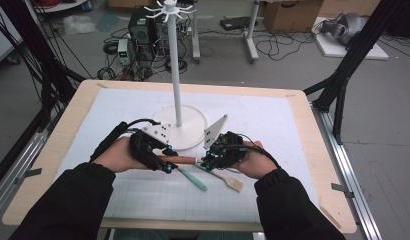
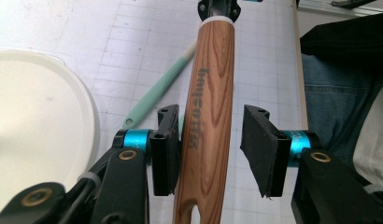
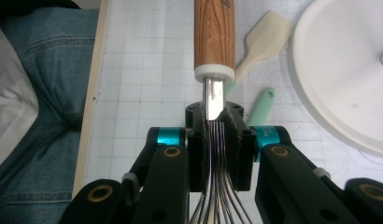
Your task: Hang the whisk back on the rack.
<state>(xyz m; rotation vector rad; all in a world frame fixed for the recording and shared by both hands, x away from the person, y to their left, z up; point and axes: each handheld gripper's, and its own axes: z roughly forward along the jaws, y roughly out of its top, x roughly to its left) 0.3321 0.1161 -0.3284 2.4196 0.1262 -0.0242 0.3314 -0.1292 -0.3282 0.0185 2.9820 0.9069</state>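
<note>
white gridded mat (image 1: 273, 125) covers the table; on it i see the round stand base (image 1: 190, 131), just beyond both hands. both forearms enter from below, hands level and turned inward toward each other. between them i hold a whisk with a wood-grain handle (image 2: 206, 121), horizontal, just above the mat. my right gripper (image 3: 220, 140) is clamped on the whisk wires (image 3: 216, 154) below the handle collar. my left gripper (image 2: 210, 147) stands partly spread around the handle; one pad touches, the other is clear. a green spatula (image 1: 193, 179) lies beneath.
</note>
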